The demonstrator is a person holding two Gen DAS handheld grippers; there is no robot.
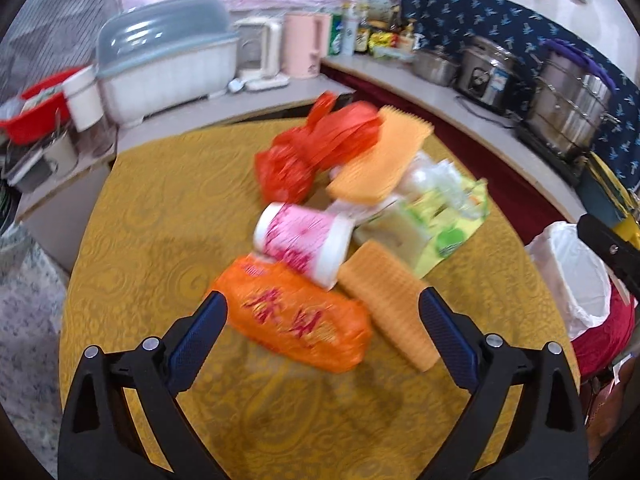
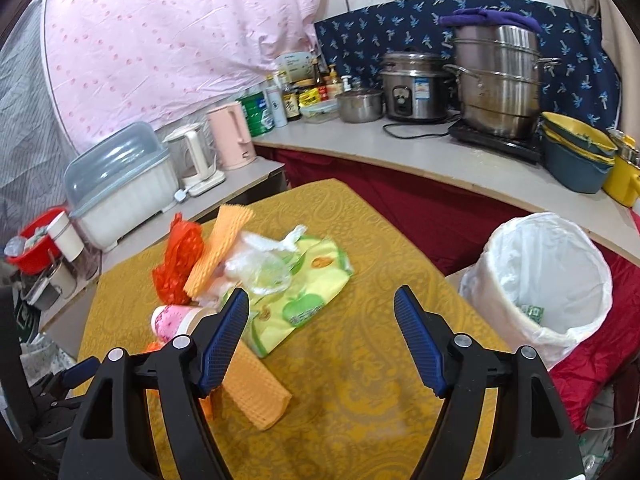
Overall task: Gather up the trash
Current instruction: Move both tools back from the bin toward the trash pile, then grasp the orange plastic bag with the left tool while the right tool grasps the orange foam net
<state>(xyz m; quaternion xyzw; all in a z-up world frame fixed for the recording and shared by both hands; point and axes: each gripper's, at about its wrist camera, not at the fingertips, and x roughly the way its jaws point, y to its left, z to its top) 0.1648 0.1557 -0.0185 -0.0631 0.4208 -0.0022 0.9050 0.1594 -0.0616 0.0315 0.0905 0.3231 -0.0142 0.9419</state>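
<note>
Both grippers, left (image 1: 323, 326) and right (image 2: 322, 338), stand apart, holding nothing, above the yellow patterned tablecloth (image 1: 168, 216); crinkled orange plastic packet (image 1: 296, 320) lies near the left jaws.

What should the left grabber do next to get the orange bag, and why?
Probably ease the left gripper a little further down and forward, then close on the orange bag. Its jaws are open and empty, and the bag lies just ahead between the fingers, nearest of the trash on the yellow tablecloth. The lined bin waits open beside the table.
</note>
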